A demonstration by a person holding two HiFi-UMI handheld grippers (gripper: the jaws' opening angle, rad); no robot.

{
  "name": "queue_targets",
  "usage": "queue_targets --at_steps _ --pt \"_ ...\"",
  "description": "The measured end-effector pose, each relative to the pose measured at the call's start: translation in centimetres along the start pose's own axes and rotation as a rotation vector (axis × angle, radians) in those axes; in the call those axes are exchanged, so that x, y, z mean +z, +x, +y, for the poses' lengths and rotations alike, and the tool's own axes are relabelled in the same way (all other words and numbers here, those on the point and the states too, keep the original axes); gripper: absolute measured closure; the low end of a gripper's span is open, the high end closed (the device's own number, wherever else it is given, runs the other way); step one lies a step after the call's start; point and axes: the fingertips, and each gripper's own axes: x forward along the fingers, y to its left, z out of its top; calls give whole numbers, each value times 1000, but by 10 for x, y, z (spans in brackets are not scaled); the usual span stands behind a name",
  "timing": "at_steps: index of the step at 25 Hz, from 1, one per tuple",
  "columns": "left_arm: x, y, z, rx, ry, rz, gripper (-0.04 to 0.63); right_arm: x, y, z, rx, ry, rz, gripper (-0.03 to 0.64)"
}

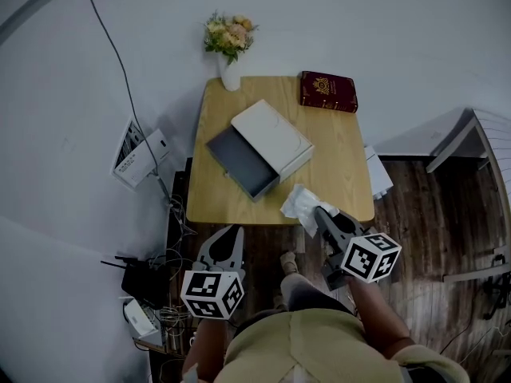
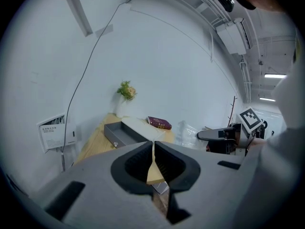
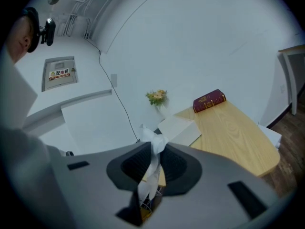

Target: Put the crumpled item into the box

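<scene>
An open box lies on the wooden table [image 1: 335,162]: a grey tray [image 1: 242,163] drawn halfway out of its white sleeve [image 1: 273,136]. My right gripper [image 1: 318,211] hovers over the table's near edge, shut on a crumpled white item [image 1: 300,203]. In the right gripper view the crumpled item [image 3: 150,171] hangs pinched between the jaws of the right gripper [image 3: 155,149]. My left gripper [image 1: 224,248] is shut and holds nothing, below the table's near edge. From the left gripper [image 2: 153,149] I see the grey tray [image 2: 123,133] and the crumpled item [image 2: 188,133].
A white vase of flowers [image 1: 228,46] stands at the table's far edge and a dark red book [image 1: 328,91] lies at the far right corner. Cables and small devices [image 1: 148,294] lie on the floor at left. White sheets [image 1: 379,174] lie beside the table at right.
</scene>
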Motion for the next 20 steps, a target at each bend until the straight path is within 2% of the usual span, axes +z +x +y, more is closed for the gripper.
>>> queue_targets --at_steps 9,20 --pt "21 47 15 19 9 5 561 27 46 -19 34 3 14 548" --pt "41 78 35 83 -8 -2 561 47 100 -17 127 -21 73 548"
